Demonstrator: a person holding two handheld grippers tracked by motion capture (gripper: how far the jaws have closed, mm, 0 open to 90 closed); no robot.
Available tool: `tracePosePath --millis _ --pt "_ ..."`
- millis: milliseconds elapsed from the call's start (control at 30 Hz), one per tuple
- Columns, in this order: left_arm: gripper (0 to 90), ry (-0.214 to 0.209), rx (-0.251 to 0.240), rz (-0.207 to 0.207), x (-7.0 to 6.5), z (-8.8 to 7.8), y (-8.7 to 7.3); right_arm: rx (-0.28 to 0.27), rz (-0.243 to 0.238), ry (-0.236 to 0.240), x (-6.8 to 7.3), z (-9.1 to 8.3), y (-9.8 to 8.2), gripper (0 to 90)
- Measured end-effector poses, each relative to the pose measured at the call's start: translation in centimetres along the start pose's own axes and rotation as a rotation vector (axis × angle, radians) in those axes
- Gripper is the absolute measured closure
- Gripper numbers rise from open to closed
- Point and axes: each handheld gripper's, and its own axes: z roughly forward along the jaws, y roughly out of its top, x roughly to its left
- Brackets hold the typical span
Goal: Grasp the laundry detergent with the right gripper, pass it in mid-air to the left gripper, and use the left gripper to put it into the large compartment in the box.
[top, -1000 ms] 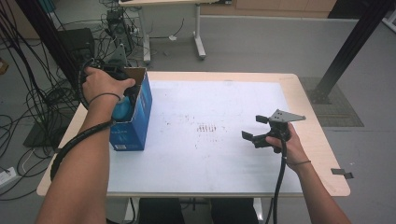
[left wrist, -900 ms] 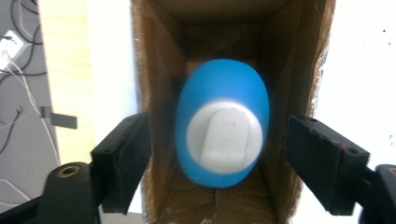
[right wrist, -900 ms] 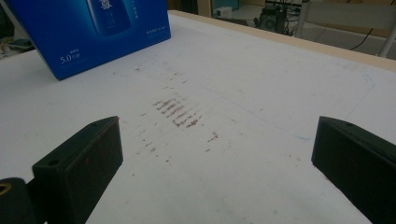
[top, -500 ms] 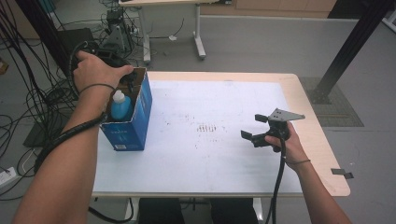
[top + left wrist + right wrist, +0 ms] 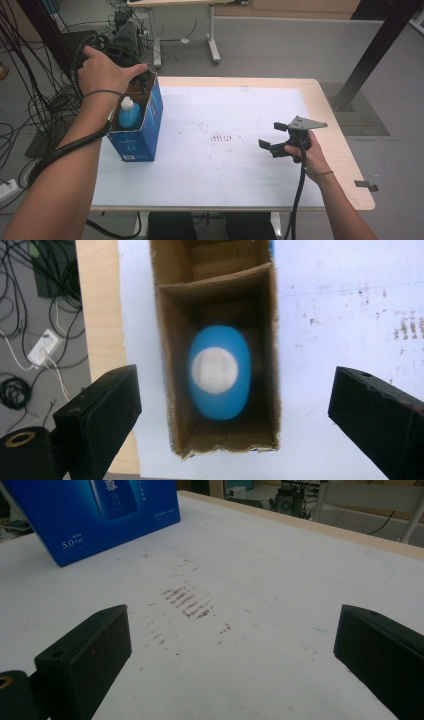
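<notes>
Both grippers' fingers gape empty, left gripper [image 5: 142, 80] just opened above boxed bottle [image 5: 219, 371].

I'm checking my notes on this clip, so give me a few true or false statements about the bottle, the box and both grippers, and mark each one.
1. The blue bottle stands inside the open blue box. True.
2. The left gripper is clamped on the bottle's white cap. False: its jaws have just been opening and stand wide apart above the box, with nothing pressed between them.
3. The right gripper is above the white table sheet, away from the box. True.
4. The right gripper holds a cloth. False: its jaws are open and empty.
5. The box lies on its side in the middle of the table. False: it stands upright near the table's left edge, opening upward.
</notes>
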Motion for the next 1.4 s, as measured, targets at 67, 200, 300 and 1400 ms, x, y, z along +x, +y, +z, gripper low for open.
tracePosePath --millis 67,200,300,1400 --pt "7.0 0.006 -0.005 0.022 -0.7 0.0 -0.2 0.001 0.004 -0.002 0.0 0.0 0.0 1.8" --pt "7.6 -0.027 -0.04 0.066 -1.8 0.1 -0.9 0.0 0.004 -0.003 0.0 -0.1 0.0 1.8" --pt "7.2 -0.049 -0.045 0.105 -2.7 0.4 -1.1 0.0 0.006 -0.008 0.1 -0.2 0.0 1.8" --pt "7.1 -0.232 -0.037 0.444 -14.8 6.9 -5.8 0.024 0.03 -0.095 0.1 -0.9 0.2 2.1"
